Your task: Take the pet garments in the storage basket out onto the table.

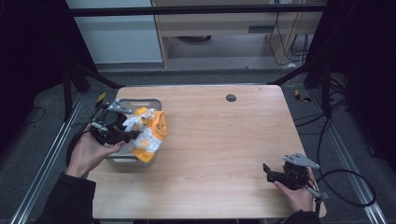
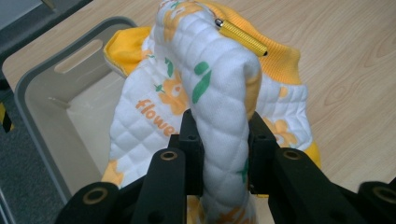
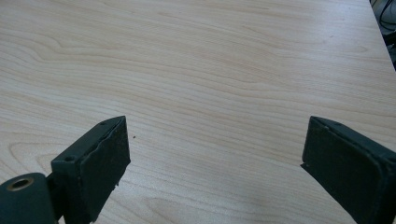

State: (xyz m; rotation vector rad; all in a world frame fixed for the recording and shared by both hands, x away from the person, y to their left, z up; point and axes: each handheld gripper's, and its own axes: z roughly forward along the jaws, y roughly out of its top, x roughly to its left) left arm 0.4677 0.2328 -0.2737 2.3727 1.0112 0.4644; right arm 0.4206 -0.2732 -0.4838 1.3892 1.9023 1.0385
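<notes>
A quilted white and yellow garment (image 1: 149, 130) with orange flowers and green leaves hangs over the right rim of a grey plastic bin (image 1: 140, 102) at the table's left. My left gripper (image 1: 133, 134) is shut on a fold of this garment (image 2: 219, 116), which has a yellow zipper (image 2: 240, 37) near its top, and holds it above the bin (image 2: 42, 88). Near the table's front right corner my right gripper (image 1: 267, 171) rests low and open, its pads (image 3: 100, 161) wide apart over bare wood.
The wooden table (image 1: 224, 140) has a small dark round cap (image 1: 230, 98) near its far edge. A black frame (image 1: 196, 9) and cables (image 1: 345, 186) surround the table. Part of the bin's inside (image 2: 88, 126) is bare.
</notes>
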